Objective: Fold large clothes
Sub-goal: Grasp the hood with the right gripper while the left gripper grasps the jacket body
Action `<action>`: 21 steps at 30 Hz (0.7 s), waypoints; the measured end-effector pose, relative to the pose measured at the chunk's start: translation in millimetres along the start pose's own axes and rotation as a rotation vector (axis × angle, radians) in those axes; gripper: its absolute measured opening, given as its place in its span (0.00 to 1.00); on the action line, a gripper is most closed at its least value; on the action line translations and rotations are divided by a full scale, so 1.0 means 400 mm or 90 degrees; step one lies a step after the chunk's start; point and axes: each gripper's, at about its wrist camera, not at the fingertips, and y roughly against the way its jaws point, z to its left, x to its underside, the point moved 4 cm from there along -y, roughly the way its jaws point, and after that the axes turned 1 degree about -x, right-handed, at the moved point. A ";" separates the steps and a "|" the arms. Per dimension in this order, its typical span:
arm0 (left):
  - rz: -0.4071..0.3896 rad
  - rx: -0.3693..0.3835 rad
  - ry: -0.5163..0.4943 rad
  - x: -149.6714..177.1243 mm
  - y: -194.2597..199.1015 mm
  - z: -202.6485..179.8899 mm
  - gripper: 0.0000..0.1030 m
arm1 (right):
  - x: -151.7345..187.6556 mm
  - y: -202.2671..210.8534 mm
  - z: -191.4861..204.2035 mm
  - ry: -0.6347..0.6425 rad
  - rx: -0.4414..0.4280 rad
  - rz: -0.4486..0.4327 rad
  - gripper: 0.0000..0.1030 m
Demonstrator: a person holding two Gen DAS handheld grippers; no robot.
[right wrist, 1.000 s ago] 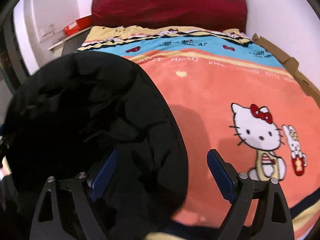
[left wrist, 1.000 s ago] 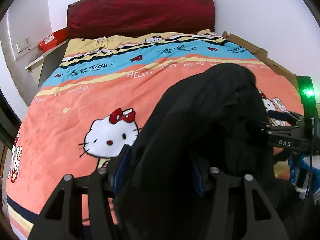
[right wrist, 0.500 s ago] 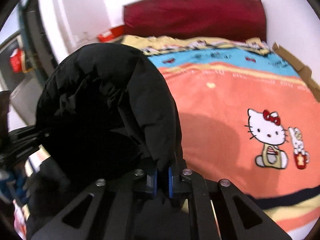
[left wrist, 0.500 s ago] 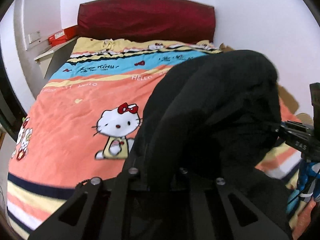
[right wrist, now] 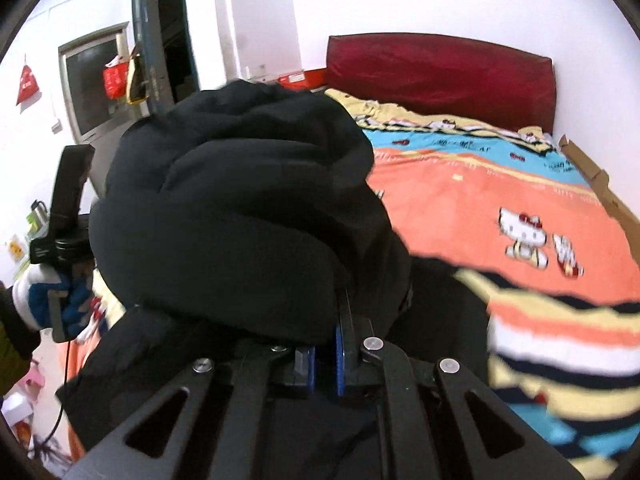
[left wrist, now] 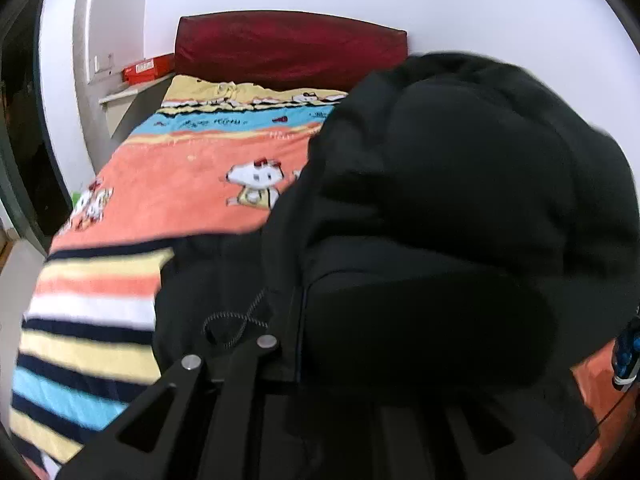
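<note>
Coat: our black coat (right wrist: 240, 216) bulges up over both pairs of fingers, bunched, above the near end of the bed (left wrist: 192, 184).
Right gripper (right wrist: 326, 360): fingers (right wrist: 342, 344) clenched on a coat fold, having just closed.
Left gripper (left wrist: 296, 344): fingers buried in cloth, likewise just closed on the coat.
Beyond: red headboard (left wrist: 288, 44), past the fingers.

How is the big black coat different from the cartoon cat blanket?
The black coat is plain and dark; the blanket is orange with cartoon cats and stripes. The coat is bunched up and lifted, pinched by the left gripper and right gripper; the blanket lies spread flat over the bed. Both are soft cloth.
</note>
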 end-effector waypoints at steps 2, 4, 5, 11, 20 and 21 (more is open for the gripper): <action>-0.003 0.010 0.006 0.063 0.016 -0.005 0.07 | 0.072 0.015 0.026 -0.001 -0.005 0.014 0.08; -0.009 0.022 0.010 0.124 0.029 -0.012 0.07 | 0.136 0.026 0.052 -0.001 -0.008 0.028 0.08; -0.008 0.023 0.006 0.152 0.030 -0.018 0.07 | 0.167 0.028 0.063 0.001 -0.009 0.036 0.08; 0.008 0.028 -0.021 0.261 -0.020 -0.042 0.07 | 0.290 -0.024 0.039 -0.009 0.006 0.081 0.08; 0.036 0.027 -0.002 0.242 -0.137 -0.030 0.10 | 0.316 -0.152 -0.038 -0.056 0.027 0.108 0.08; 0.035 0.026 -0.002 0.242 -0.136 -0.032 0.10 | 0.316 -0.153 -0.042 -0.061 0.027 0.108 0.08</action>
